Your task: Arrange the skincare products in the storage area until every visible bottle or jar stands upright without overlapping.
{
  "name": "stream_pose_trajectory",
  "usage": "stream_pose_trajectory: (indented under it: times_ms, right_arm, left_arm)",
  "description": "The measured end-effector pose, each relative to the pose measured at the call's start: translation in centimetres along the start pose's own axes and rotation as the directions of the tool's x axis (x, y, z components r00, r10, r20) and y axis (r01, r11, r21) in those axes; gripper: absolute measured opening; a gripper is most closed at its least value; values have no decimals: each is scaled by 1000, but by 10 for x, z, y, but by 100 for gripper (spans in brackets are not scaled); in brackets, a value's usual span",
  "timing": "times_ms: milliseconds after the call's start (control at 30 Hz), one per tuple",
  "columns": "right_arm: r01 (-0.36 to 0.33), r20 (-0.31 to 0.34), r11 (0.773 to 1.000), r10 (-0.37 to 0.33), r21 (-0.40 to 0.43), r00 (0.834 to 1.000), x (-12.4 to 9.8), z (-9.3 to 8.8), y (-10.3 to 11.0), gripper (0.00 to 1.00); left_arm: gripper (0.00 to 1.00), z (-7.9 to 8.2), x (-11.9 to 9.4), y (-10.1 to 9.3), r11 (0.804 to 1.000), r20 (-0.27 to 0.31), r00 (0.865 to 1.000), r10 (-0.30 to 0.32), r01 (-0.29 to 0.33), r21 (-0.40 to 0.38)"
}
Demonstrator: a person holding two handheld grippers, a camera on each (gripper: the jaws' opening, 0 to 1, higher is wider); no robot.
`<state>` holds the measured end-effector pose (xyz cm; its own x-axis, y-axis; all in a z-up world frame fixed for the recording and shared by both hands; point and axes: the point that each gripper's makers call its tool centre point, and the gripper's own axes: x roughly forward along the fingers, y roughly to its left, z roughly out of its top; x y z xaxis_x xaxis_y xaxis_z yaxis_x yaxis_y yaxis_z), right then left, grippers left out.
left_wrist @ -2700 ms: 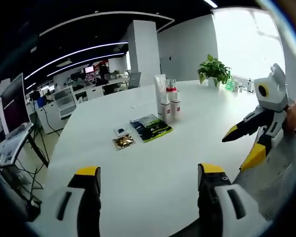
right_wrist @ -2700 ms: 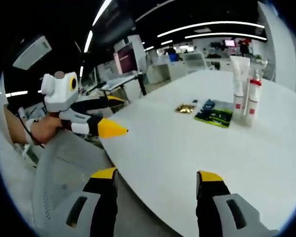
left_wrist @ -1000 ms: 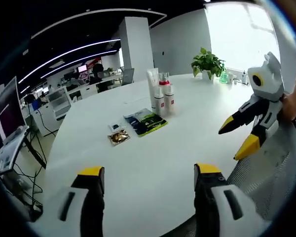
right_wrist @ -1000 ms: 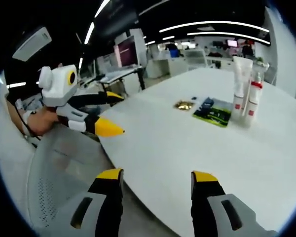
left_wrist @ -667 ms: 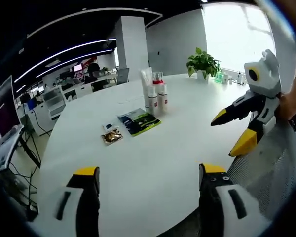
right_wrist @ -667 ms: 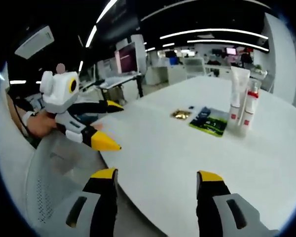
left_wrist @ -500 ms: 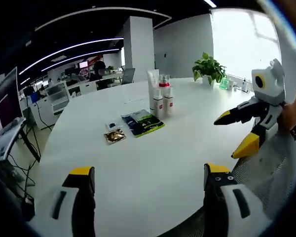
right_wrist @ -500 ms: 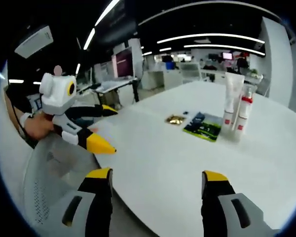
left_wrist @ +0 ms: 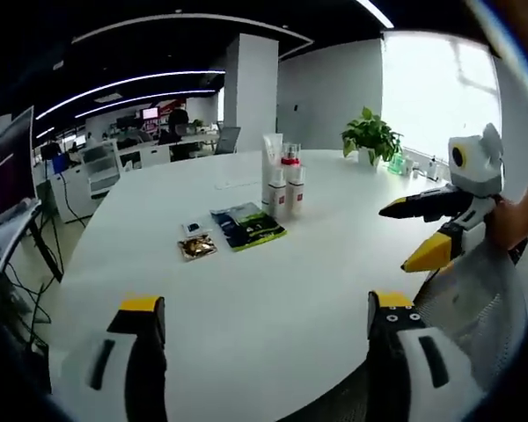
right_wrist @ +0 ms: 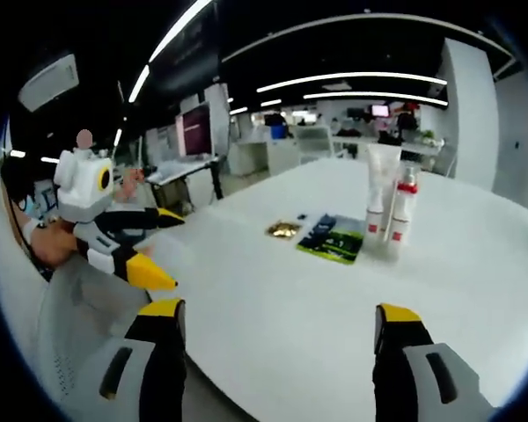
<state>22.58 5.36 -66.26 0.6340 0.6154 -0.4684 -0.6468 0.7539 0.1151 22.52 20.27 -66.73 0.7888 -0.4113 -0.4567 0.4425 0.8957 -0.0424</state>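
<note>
A cluster of skincare products stands upright on the white round table (left_wrist: 273,290): a tall white tube (left_wrist: 270,167) and white bottles, one with a red cap (left_wrist: 290,180). In the right gripper view the tube (right_wrist: 380,189) and the red-capped bottle (right_wrist: 405,207) stand at the far right. My left gripper (left_wrist: 264,308) is open and empty over the near table edge, far from the bottles. My right gripper (right_wrist: 279,315) is open and empty too. The right gripper (left_wrist: 398,237) comes in from the right, jaws apart. The left gripper (right_wrist: 163,251) comes in from the left.
Flat sachets lie in front of the bottles: a green and blue packet (left_wrist: 248,226), a gold one (left_wrist: 196,248) and a small dark one (left_wrist: 194,229). A potted plant (left_wrist: 370,136) stands at the far edge. A mesh chair (right_wrist: 79,325) sits by the near edge.
Both views have shifted slightly with the hands, and the bottles look a little farther off. Both grippers stay open and empty; nothing on the table has moved.
</note>
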Motion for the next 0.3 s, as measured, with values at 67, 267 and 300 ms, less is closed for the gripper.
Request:
stream_pose_trajectory:
  times_ms: [67,267,300]
  right_arm:
    - [-14,-30,1000,15,15,999,4,-7,3,99]
    - [-41,-47,999,41,5,998,4,-9,10,99]
    - [-41,-47,999,41,7,998,4,-10,10,99]
  left_arm:
    - [90,2,-1,-3,1000,11,1000,-10,10,12]
    - [92,2,-1,-6,999,13,1000,-27,27,31]
    - [91,1,-1,-6,999,11,1000,-27,26,33]
